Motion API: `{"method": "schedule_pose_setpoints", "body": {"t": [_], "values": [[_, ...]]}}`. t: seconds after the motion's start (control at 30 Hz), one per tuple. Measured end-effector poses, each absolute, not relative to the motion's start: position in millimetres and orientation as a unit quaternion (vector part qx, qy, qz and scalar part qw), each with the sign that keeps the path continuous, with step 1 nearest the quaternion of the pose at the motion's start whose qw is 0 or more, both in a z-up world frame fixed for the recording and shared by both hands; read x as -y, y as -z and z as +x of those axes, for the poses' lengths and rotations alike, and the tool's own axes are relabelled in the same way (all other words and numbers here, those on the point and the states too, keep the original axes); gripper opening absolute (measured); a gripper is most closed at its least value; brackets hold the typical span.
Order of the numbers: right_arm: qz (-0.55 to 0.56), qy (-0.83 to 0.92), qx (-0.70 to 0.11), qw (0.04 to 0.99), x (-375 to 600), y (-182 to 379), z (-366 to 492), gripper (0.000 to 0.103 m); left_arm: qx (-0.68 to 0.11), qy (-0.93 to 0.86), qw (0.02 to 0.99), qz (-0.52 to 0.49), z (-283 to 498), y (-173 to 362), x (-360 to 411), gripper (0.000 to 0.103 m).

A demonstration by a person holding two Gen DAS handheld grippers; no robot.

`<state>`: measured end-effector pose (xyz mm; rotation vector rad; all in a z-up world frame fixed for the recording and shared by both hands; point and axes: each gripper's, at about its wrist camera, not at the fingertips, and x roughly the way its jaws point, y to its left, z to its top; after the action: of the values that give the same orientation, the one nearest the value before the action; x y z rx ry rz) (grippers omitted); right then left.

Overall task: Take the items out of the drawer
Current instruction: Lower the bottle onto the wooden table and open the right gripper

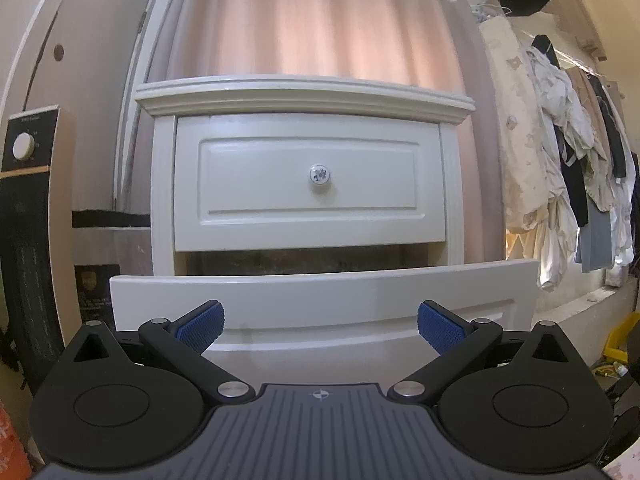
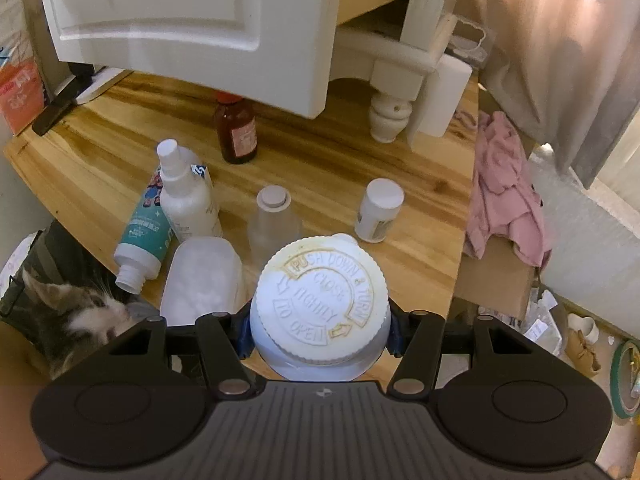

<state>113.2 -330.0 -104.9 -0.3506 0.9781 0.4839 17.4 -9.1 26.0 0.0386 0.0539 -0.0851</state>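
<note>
In the left wrist view a white nightstand has its lower drawer point(image 1: 320, 300) pulled out and its upper drawer point(image 1: 308, 184) closed, with a round knob point(image 1: 320, 174). My left gripper point(image 1: 320, 322) is open and empty just in front of the lower drawer's front. In the right wrist view my right gripper point(image 2: 318, 332) is shut on a white bottle with a child-proof cap point(image 2: 322, 300), held above the wooden board point(image 2: 360, 152). The open drawer's front point(image 2: 160, 12) hangs over the board. The drawer's inside is hidden.
On the board stand a brown bottle point(image 2: 236, 130), a white spray bottle point(image 2: 186, 196), a clear bottle point(image 2: 272, 220), a small white bottle point(image 2: 378, 210) and a white tub point(image 2: 202, 276); a teal bottle point(image 2: 142, 236) lies down. A cat point(image 2: 84, 312) sits lower left. Pink cloth point(image 2: 504, 192) lies to the right.
</note>
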Motion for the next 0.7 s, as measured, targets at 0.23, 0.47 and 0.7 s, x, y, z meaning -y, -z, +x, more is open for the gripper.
{"method": "schedule_pose_setpoints", "body": {"t": [0.23, 0.47, 0.7], "values": [[-0.165, -0.244, -0.463, 0.836, 326.0, 123.1, 111.7, 0.058, -0.031, 0.036, 0.999, 0.020, 17.3, -20.2, 8.4, 0.103], [-0.164, -0.247, -0.470, 0.832, 328.2, 141.0, 107.2, 0.058, -0.046, 0.036, 0.998, 0.011, 24.4, -13.7, 10.0, 0.103], [-0.157, -0.247, -0.463, 0.836, 331.8, 152.1, 109.3, 0.058, -0.051, 0.039, 0.998, 0.017, 26.6, -8.2, 17.7, 0.103]]}}
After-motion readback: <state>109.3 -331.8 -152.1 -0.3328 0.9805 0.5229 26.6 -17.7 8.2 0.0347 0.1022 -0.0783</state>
